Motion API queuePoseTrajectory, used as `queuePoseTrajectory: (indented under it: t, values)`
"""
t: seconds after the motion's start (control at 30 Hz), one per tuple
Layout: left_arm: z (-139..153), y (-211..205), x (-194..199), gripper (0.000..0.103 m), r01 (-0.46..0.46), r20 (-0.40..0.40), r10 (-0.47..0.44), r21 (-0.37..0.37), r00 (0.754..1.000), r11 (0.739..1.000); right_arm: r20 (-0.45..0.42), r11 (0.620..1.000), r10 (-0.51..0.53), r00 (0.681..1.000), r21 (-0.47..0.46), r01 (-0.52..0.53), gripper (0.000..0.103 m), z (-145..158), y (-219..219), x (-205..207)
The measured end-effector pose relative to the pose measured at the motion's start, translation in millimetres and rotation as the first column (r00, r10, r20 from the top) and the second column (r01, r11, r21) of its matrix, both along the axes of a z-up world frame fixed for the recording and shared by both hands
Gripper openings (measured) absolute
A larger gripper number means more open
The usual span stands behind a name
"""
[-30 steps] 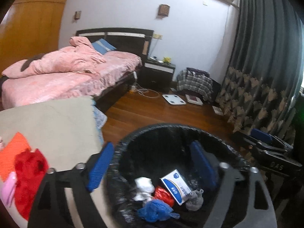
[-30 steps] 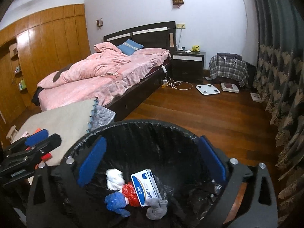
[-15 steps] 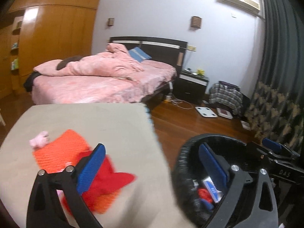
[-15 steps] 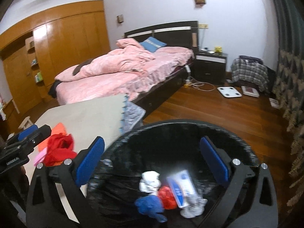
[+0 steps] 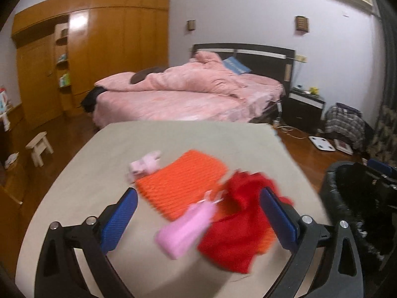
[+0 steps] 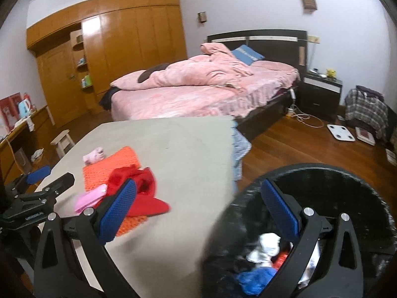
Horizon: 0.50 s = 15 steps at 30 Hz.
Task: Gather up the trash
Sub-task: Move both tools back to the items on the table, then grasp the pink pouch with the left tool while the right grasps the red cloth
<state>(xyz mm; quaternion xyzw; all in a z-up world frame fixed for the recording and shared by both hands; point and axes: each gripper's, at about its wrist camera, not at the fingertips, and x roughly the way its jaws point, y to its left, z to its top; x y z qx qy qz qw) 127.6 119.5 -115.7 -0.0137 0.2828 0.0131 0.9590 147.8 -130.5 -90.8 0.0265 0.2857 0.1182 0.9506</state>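
Note:
A black-lined trash bin (image 6: pixel 322 181) stands at the table's right edge; it holds white, blue and red scraps (image 6: pixel 265 245). It also shows in the left wrist view (image 5: pixel 347 198). On the beige table (image 5: pixel 173 139) lie an orange knitted mat (image 5: pixel 181 183), a red cloth (image 5: pixel 238 231), a pink flat item (image 5: pixel 186 228) and a small pink piece (image 5: pixel 145 165). My left gripper (image 5: pixel 198 218) is open and empty above the pink item and red cloth. My right gripper (image 6: pixel 198 211) is open and empty, between the table edge and the bin.
A bed with pink bedding (image 5: pixel 188 94) stands behind the table. A wooden wardrobe (image 5: pixel 99 49) lines the left wall. A small stool (image 5: pixel 39 146) stands on the wood floor at left. A nightstand (image 6: pixel 320 92), a scale (image 6: pixel 341 131) and cables lie at right.
Both grippers have swung left, from over the bin toward the table. The left gripper now faces the items on the table; the bin has slid to the right of both views.

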Motion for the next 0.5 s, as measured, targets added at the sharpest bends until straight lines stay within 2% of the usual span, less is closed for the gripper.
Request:
queuePoseTrajectory:
  t: [0.17,0.5]
  values:
    - [-18.1,23.4,2.4,0.095,-0.043,-0.037,0.042,-0.022,0.998,0.999,-0.009,0.999,0.045,0.999,-0.007,-0.045,0.098,-7.8,23.7,5.5]
    - [-44.3,28.2,13.6,0.086,-0.03,-0.119,0.023,-0.052,0.993,0.998,-0.023,0.996,0.08,0.997,-0.031,-0.081,0.098,-16.6,45.9,11.1]
